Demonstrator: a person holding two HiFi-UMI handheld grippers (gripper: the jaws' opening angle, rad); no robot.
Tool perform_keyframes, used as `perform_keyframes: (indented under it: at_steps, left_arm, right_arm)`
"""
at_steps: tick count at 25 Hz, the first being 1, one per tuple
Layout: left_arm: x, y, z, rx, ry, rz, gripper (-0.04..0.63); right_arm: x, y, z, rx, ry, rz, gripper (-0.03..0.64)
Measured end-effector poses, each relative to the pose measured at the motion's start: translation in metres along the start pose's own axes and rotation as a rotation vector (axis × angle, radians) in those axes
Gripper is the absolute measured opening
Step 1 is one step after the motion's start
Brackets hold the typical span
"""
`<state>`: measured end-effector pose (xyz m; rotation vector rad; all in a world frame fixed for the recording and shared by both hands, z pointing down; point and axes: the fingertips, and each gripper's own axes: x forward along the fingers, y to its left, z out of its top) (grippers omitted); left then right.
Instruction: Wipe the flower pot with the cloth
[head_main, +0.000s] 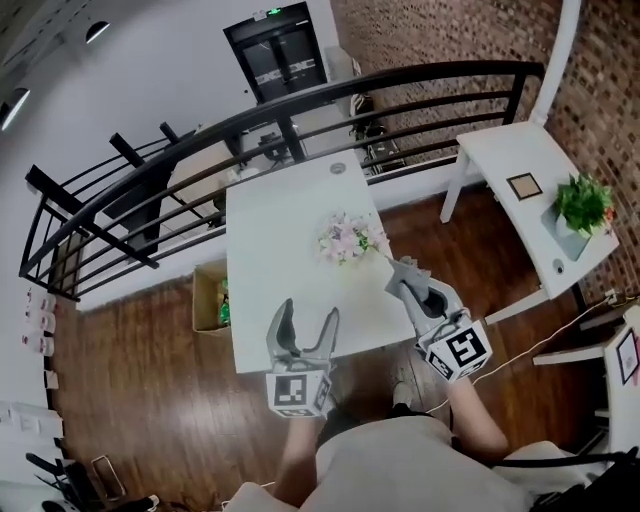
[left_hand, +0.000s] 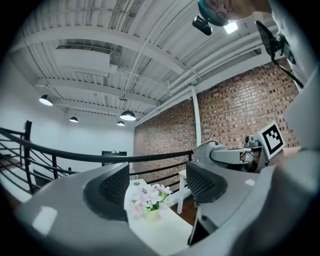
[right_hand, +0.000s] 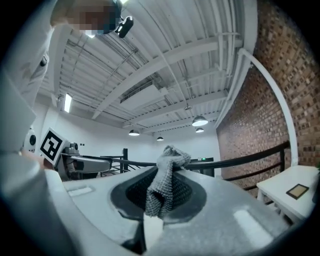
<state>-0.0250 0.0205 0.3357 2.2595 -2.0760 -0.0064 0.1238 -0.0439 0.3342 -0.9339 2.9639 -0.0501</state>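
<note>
Ahead of the left gripper (left_hand: 156, 184), seen between its wide, empty jaws, the flower pot (left_hand: 151, 214) stands on the white table (left_hand: 167, 236), likely to be steadied. Beside it the right gripper (right_hand: 165, 194) is clamped on the bunched grey cloth (right_hand: 167, 172), its free end forward for wiping.

Left gripper (head_main: 308, 312) level, jaws apart; right gripper (head_main: 403, 272) jaws clamped (on cloth (right_hand: 167, 180)).

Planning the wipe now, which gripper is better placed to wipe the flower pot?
Right. The right gripper is shut on the cloth and sits close beside the flower pot; the left gripper is open, empty and farther back.
</note>
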Motion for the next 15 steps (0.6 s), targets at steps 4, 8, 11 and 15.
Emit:
perform_keyframes:
  at_steps: [4, 8, 11, 15]
  left_arm:
    - [-0.005, -0.022, 0.009, -0.040, -0.038, -0.062, 0.357]
    - [-0.016, -0.022, 0.014, -0.027, -0.050, -0.091, 0.357]
    - [-0.026, -0.011, 0.015, -0.024, -0.048, -0.085, 0.357]
    - [-0.051, 0.018, 0.019, -0.007, -0.044, -0.049, 0.357]
  right_arm:
    - [-0.012, 0.010, 0.009, -0.032, -0.013, 0.001, 0.013]
    - [-0.010, 0.025, 0.007, -0.014, -0.008, 0.001, 0.014]
    - [-0.004, 0.034, 0.011, -0.034, -0.011, -0.008, 0.013]
    - [0.006, 0.061, 0.016, -0.100, -0.009, -0.028, 0.014]
